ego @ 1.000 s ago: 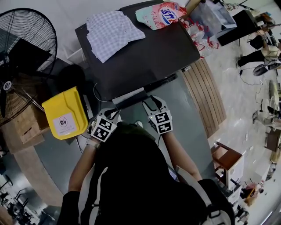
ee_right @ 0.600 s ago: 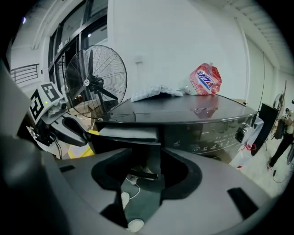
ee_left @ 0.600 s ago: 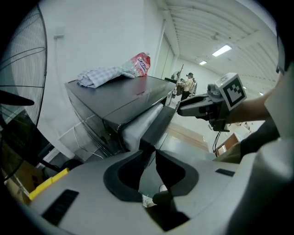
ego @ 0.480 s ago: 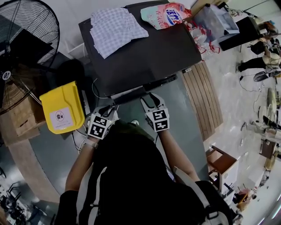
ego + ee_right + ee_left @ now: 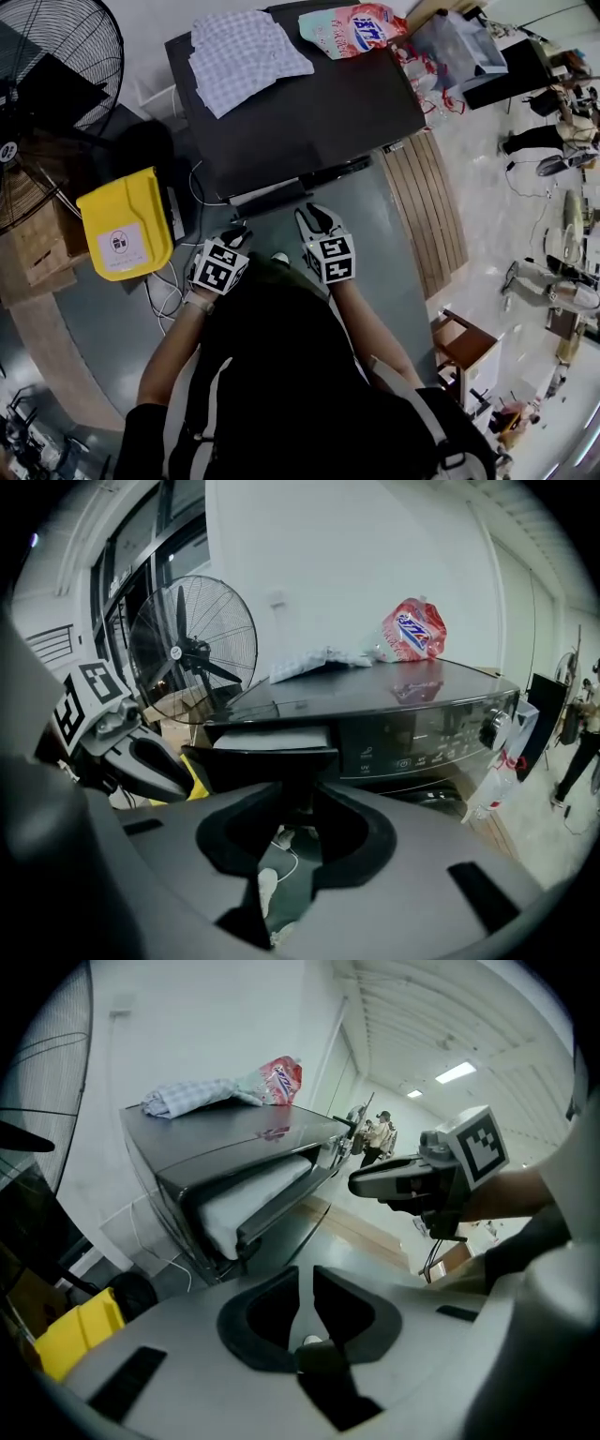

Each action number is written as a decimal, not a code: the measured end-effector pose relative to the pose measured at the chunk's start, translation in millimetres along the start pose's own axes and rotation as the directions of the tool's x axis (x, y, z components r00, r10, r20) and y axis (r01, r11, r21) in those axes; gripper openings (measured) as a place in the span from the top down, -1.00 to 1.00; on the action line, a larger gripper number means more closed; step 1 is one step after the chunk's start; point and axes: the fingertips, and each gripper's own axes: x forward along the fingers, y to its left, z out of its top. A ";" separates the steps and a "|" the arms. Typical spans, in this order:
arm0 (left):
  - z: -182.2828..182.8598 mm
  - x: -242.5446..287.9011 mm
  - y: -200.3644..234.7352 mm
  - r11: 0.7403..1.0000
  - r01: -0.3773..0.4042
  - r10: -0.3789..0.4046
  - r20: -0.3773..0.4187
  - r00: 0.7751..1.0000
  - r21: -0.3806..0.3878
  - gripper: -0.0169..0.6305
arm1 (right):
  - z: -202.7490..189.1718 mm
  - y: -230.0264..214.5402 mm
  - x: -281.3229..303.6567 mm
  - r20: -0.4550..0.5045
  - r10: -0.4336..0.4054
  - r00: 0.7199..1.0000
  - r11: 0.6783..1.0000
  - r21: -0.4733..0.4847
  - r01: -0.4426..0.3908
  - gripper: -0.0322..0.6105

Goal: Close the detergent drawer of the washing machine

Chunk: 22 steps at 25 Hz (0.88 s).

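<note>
Glossy washing machine top bears soft checked cloth.

Workshop hall with washing machine and pedestal fan.

Three cameras: one high overhead, two low and close before the washing machine.
From the head, looks steeply down from the near side onto the dark lid. From the left gripper view, faces far and right, skimming along the open detergent drawer. From the right gripper view, faces the front panel squarely. Shared by all three: that drawer, the checked cloth and the detergent bag on the lid.
</note>
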 end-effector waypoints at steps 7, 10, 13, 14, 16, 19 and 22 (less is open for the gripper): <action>19.9 14.1 -14.1 0.999 0.040 -0.041 0.038 0.998 0.034 0.91 | 4.0 12.2 2.5 -0.006 0.018 1.000 0.998 -0.062 -0.018 0.78; 25.1 16.8 -19.4 0.998 0.057 -0.058 0.049 0.997 0.030 0.91 | 8.3 14.8 6.4 -0.017 0.020 1.000 0.996 -0.084 -0.022 0.80; 26.5 18.6 -24.6 0.995 0.074 -0.076 0.035 0.996 0.059 0.91 | 9.7 14.9 9.6 -0.036 0.017 0.999 0.997 -0.080 -0.020 0.85; 26.6 18.9 -26.6 0.994 0.083 -0.085 0.027 0.996 0.074 0.91 | 9.0 15.4 10.3 -0.041 0.016 0.999 0.997 -0.075 -0.019 0.85; 27.7 19.4 -29.1 0.990 0.095 -0.097 0.014 0.995 0.102 0.91 | 7.9 17.9 12.0 -0.043 0.018 0.999 0.998 -0.066 -0.021 0.85; 31.7 21.8 -24.0 0.990 0.087 -0.089 0.012 0.996 0.114 0.91 | 14.0 24.0 16.7 -0.028 0.033 0.999 0.997 -0.071 -0.035 0.85; 42.0 20.4 -5.4 0.996 0.065 -0.067 0.034 0.997 0.056 0.91 | 31.3 29.0 27.2 -0.017 0.045 0.999 0.994 -0.098 -0.046 0.85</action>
